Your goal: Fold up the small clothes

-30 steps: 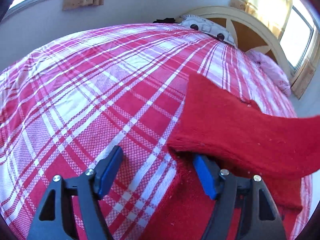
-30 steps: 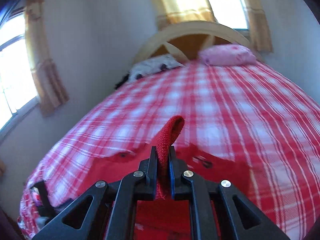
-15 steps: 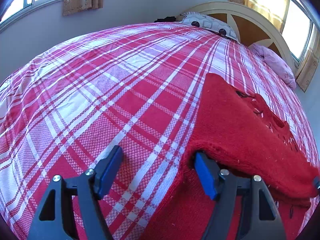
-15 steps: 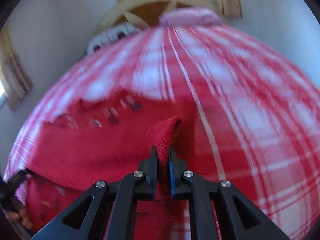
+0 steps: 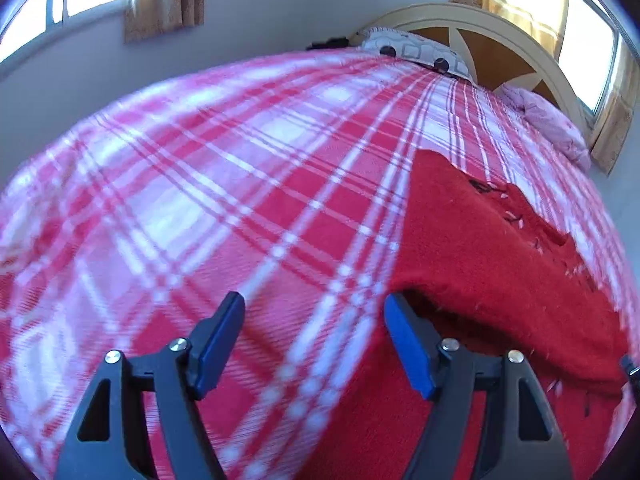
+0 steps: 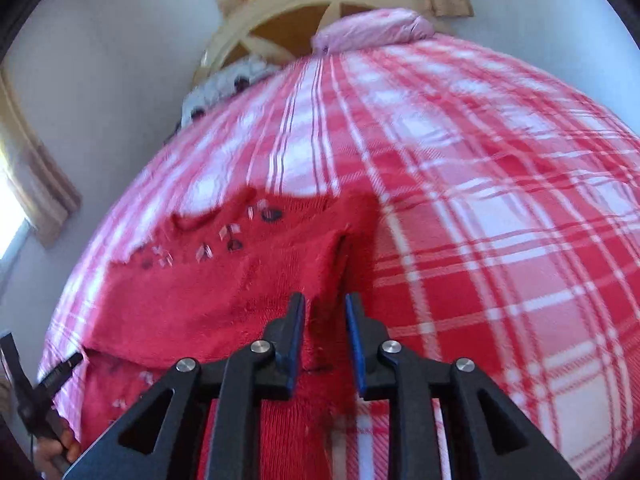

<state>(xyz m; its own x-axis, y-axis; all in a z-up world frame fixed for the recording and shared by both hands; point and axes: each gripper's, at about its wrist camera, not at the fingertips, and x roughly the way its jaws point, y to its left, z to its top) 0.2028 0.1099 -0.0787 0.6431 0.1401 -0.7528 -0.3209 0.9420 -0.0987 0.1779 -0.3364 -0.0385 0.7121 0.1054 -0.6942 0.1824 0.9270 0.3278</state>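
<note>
Red knitted sweater on the plaid bed: soft, light, limp, slightly grippy. Take folded edge at 9 o'clock. Right gripper opening, fabric released; left gripper apart, empty.

Your red sweater is fuzzy, coarse knit with small glossy beads near its twelve o'clock edge. It lies on matt woven plaid bedspread. Beyond, at one o'clock, the headboard looks like smooth painted wood.
</note>
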